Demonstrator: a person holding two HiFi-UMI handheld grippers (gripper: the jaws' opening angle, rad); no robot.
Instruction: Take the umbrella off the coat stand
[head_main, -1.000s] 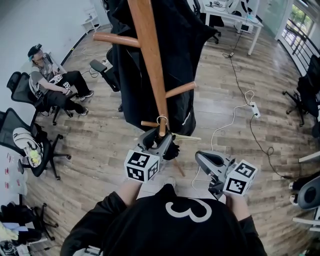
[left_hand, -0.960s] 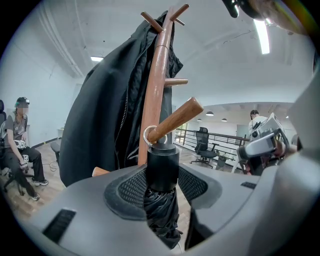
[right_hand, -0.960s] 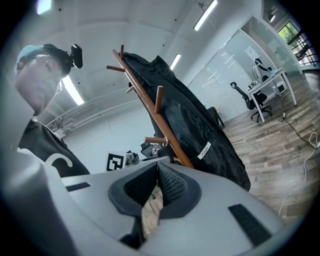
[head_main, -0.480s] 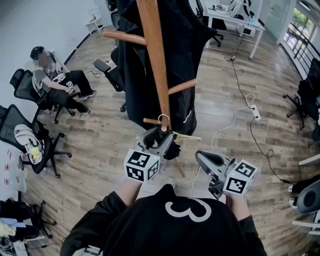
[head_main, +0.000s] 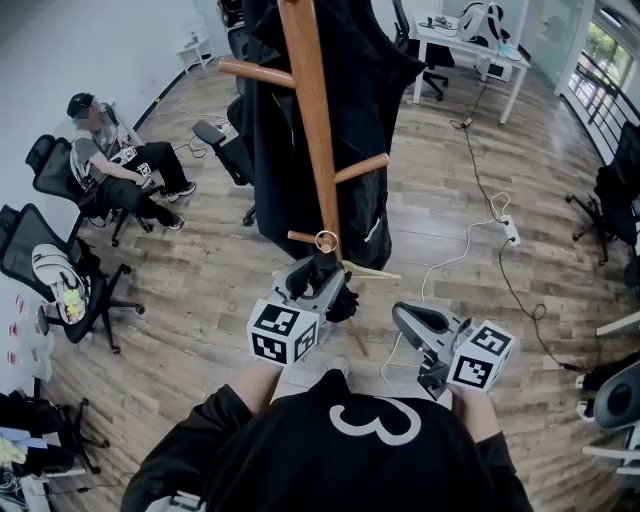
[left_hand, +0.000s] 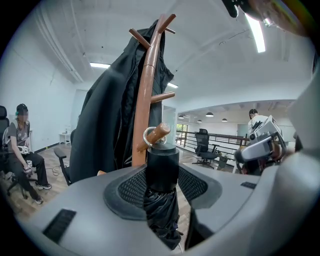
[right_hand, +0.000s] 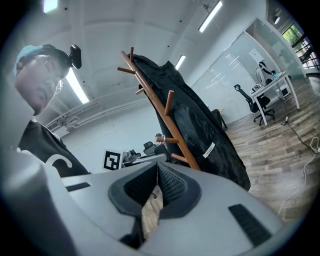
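left gripper view shows the left tongs (left_hand: 161, 186) clamped around the folded black umbrella (left_hand: 162, 165), whose metal ring (left_hand: 145, 136) is looped over a low peg (left_hand: 158, 131) of the wooden coat stand (left_hand: 144, 95), beside a hanging black coat (left_hand: 102, 120). the right tongs (right_hand: 156, 185) are closed and hold nothing.

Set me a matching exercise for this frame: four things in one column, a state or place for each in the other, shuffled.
1 umbrella
2 black coat
3 right gripper
4 seated person

A nothing between its jaws
B in an office chair
C clamped in the left gripper
D hanging on the coat stand

Pairs: 1-C, 2-D, 3-A, 4-B
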